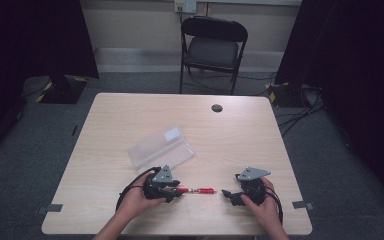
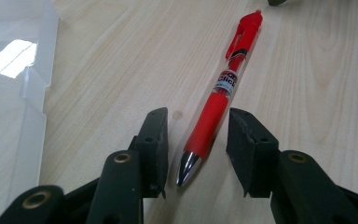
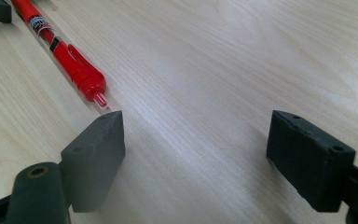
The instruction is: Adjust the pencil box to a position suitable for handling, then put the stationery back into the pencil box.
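Your left gripper (image 2: pixel 196 135) is spread around the red pen (image 2: pixel 216 98) lying flat on the desk (image 2: pixel 102 74), pads not touching. It looks light, stiff and slick, so pinch the rubbery grip section. Your right gripper (image 3: pixel 193 158) waits wide open beside the clicker end.

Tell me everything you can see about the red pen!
The red pen is a click pen of shiny plastic, with a red clip and push button at one end, a clear labelled middle, a red grip and a silver tip. It lies flat on the wooden table, its tip end between the left gripper's jaws, which are not touching it. Its button end points toward the right gripper.
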Demonstrator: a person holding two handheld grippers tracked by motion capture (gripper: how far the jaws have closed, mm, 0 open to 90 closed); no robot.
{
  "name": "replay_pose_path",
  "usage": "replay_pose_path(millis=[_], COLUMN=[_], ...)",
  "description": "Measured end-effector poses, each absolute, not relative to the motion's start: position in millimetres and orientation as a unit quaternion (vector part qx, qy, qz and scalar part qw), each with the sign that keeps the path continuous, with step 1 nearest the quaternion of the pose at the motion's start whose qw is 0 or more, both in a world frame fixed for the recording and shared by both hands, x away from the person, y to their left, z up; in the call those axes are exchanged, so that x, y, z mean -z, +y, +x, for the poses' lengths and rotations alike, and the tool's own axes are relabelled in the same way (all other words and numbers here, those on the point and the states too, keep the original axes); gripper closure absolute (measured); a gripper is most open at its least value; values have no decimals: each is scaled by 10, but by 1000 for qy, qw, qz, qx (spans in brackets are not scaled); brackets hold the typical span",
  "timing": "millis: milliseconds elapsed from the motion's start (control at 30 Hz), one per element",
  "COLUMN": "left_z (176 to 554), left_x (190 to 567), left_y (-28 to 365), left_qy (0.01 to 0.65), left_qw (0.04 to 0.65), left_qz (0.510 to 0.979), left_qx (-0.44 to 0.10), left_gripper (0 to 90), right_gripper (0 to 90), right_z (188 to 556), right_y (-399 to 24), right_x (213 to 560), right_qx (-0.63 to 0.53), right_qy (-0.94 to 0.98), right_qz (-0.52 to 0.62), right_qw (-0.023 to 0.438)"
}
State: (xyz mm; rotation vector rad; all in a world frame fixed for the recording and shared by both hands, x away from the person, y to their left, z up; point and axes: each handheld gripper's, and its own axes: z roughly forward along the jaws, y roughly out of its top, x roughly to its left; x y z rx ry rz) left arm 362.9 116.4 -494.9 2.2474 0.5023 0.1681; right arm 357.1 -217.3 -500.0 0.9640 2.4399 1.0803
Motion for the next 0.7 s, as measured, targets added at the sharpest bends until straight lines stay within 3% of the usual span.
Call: replay_pose_path(millis=[500, 700], left_z=[3655, 3651], left_x=[4952, 4937], left_y=[1172, 1167], left_qy=[187, 193], left_qw=[402, 397], left_qz=[893, 895], left_qx=[-72, -68], left_gripper=[598, 686], right_gripper=[186, 186], right_z=[3571, 3570], right_y=[-2172, -2173], right_x=[5001, 5000], right_qx=[-376, -376], right_qy=[850, 850], right_qz=[336, 336], right_qw=[151, 151])
